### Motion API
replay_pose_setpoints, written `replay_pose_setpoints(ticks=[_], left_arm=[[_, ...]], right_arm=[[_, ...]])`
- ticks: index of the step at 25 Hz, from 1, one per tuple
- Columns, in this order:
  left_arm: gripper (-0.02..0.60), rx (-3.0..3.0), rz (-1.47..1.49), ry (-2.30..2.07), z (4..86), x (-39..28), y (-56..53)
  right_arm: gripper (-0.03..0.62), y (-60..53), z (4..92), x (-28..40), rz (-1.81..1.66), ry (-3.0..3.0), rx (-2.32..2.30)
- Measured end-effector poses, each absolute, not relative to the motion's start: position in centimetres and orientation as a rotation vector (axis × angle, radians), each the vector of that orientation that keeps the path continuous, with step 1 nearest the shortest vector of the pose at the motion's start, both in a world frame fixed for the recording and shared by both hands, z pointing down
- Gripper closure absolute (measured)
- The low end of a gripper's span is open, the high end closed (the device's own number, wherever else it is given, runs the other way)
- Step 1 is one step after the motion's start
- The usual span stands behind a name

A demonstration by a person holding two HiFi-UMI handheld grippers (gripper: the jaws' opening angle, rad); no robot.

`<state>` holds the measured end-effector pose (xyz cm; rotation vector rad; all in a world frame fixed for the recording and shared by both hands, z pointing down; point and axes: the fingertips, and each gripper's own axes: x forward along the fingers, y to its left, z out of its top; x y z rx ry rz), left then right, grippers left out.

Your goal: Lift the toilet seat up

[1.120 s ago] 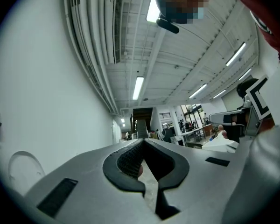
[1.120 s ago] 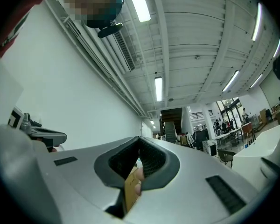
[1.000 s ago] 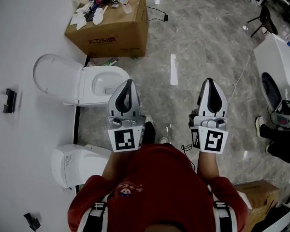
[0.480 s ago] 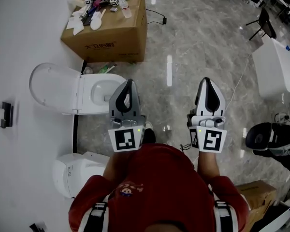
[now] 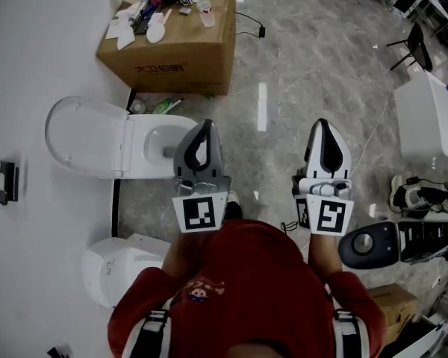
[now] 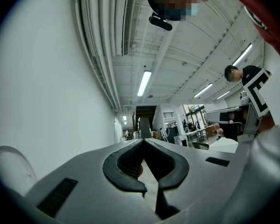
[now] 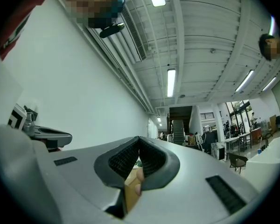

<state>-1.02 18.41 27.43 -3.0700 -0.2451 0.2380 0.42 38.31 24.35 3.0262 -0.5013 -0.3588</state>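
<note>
A white toilet stands against the left wall with its lid raised and the bowl showing; I cannot tell the seat from the rim. My left gripper hovers just right of the bowl's front, shut and empty. My right gripper is held level with it further right over the marble floor, also shut with nothing in it. In the left gripper view the jaws meet at their tips, and a white curved edge shows low at the left. In the right gripper view the jaws are closed as well.
A second white toilet with its lid down sits nearer me along the wall. A cardboard box with tools on top stands beyond the toilets. A white tub and a dark round device are at the right.
The whole view has shifted: the open toilet now sits lower and closer to my left gripper's tip. The dark round device at the right has come nearer. Both grippers stay shut.
</note>
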Motion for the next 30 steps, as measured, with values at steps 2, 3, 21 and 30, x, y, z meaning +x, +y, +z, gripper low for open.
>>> replay_pose_setpoints(ticks=[2, 3, 21, 30], left_arm=[[0.569, -3.075, 0.223, -0.226, 27.6, -0.3, 17.1], [0.569, -3.075, 0.214, -0.216, 27.8, 0.1, 16.4], [0.569, -3.098, 0.180, -0.111, 29.2, 5.1, 8.3], [0.569, -3.059, 0.193, -0.052, 29.3, 7.2, 9.1]], right_arm=[[0.580, 36.8, 24.4, 1.5, -0.352, -0.527, 3.019], [0.580, 36.0, 24.5, 2.1, -0.349, -0.539, 3.016], [0.580, 26.9, 25.4, 8.3, -0.335, -0.678, 2.986], [0.580, 27.6, 26.8, 11.6, -0.341, -0.735, 3.019]])
